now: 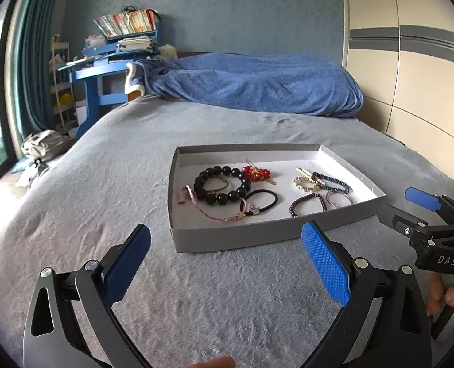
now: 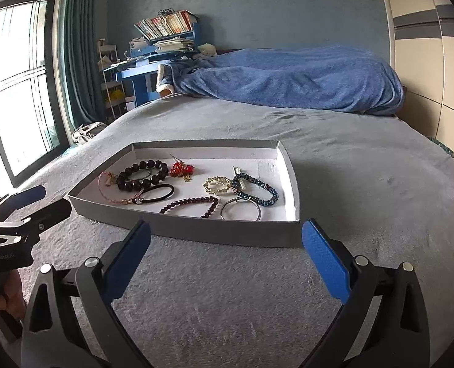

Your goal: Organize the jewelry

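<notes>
A shallow grey tray point(image 2: 227, 233) on the bed holds bracelets point(image 2: 143, 174), a hair tie point(image 2: 159, 194) and bangle point(image 2: 240, 210).

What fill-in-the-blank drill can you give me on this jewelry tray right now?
1. All the jewelry lies in a shallow grey ____ on the bed.
2. The big black bead bracelet lies toward the tray's ____ side.
3. Both tongs, left and right, stand ____ and hold nothing.
4. The plain silver bangle lies next to the tray's ____ wall.

Missing words: tray; left; open; near
</notes>
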Demonstrator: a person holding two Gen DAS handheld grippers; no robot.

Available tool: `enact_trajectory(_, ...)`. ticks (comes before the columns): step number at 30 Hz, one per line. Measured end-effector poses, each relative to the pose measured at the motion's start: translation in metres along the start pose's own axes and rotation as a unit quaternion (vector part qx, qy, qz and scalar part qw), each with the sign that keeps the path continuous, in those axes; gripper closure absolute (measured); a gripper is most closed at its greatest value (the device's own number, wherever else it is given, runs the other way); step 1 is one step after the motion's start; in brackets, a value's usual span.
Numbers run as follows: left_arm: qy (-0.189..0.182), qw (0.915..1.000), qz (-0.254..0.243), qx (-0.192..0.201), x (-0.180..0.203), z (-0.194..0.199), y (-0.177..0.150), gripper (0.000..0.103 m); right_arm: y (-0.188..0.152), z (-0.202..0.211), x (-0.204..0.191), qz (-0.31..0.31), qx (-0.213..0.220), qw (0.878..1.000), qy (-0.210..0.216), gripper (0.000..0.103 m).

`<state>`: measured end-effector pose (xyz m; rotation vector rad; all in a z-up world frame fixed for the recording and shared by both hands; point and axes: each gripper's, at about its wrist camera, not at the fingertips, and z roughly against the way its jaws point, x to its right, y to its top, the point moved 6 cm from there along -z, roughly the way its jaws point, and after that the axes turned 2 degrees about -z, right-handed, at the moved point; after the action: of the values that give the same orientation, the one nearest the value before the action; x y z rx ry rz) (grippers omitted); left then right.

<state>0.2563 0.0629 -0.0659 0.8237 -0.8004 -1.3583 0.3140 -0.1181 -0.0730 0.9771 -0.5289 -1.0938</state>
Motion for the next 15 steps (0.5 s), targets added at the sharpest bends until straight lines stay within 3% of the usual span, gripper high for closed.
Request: enact_trajectory(15, -0.001, 1.0000, -0.002, -0.002, -0.0003, -0.0016, 0.0001, 0.005, -0.0003, -0.0030, -0.0003, -0.001, -0.005, 1.000, 0.001, 0.006)
